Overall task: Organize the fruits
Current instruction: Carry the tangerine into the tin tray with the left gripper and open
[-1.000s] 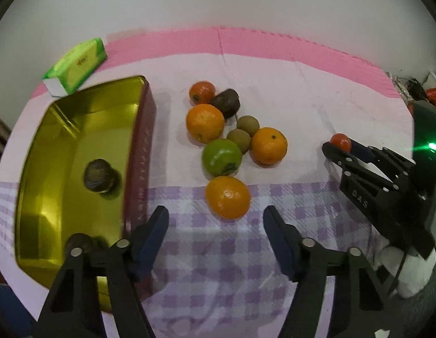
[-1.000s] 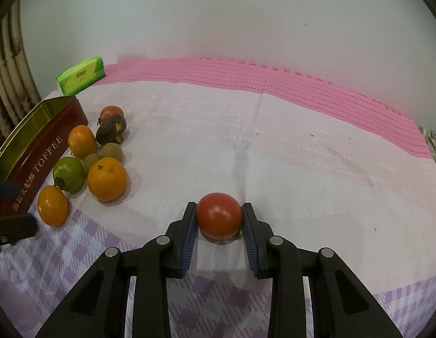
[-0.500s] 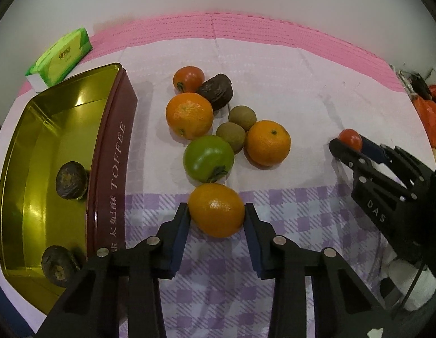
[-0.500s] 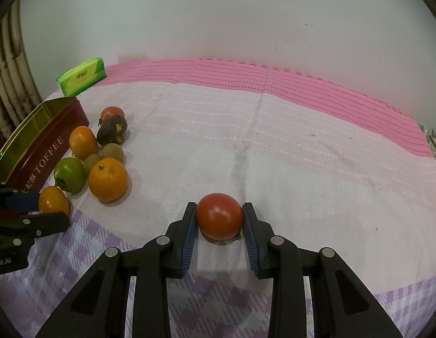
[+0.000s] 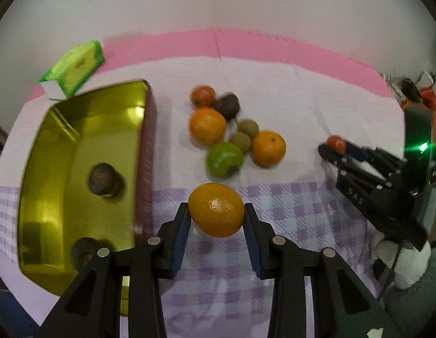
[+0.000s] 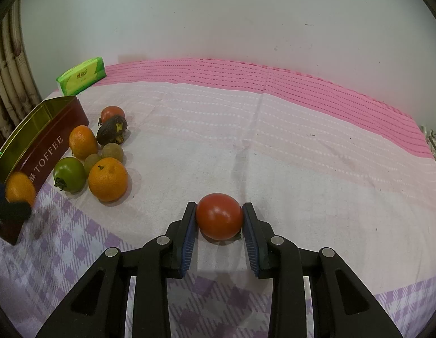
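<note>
We see our right gripper (image 6: 219, 219) clamped on a red tomato (image 6: 219, 216) resting on the pale cloth (image 6: 274, 155). Far left, a loose cluster lies beside the maroon TOFFEE tin (image 6: 46, 152): two oranges, a green tomato (image 6: 69, 174), two small brown fruits, a dark fruit. A green tissue pack (image 6: 81, 76) sits behind.

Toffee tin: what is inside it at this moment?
In the left wrist view, the toffee tin holds two dark round fruits: one mid-floor, another at the near end, partly covered by the left gripper. The floor under that gripper cannot be seen.
</note>
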A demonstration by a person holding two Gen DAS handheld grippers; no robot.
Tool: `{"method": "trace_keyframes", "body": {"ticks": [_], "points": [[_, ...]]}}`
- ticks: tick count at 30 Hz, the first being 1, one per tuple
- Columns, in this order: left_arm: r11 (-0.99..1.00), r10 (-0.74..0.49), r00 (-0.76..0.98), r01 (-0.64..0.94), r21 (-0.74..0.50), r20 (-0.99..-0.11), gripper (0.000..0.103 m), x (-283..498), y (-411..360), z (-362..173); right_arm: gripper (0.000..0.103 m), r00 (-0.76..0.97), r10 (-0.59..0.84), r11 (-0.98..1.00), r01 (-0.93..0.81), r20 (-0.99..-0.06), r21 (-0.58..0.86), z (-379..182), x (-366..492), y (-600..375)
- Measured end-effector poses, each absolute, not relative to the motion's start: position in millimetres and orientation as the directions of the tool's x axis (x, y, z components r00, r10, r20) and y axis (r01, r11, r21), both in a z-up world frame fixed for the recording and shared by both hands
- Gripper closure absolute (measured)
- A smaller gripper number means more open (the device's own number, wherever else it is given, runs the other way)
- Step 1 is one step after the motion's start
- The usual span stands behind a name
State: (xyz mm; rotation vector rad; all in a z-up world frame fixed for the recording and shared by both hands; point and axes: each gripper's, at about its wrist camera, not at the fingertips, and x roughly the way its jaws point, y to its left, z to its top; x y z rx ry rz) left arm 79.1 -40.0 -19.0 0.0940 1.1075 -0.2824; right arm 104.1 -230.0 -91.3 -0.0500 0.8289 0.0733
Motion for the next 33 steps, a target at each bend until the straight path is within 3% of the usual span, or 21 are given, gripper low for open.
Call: {"method": "trace_keyframes", "body": {"ticks": [7,16,33], "points": [[0.983,-0.101,0.504,0.184,-0.008,-0.858,0.069,93,17,10,0.070,0.673,0.042,0.996,-0.084,-0.738,-0.020,-92,104,-230],[0.998,0.010,0.488,0.044,0.036,-0.873,0.069,110,96,-5,0.070,0.673,0.039,0.996,-0.085,-0.739,-0.025,-92,106,-228],[0.994,0.035,0.434,0.074,0.074,-0.900,0.069,108,110,-46,0.070,0.673,0.036,0.996,-0.087,-0.739,-0.030,-92,106,-228]]}}
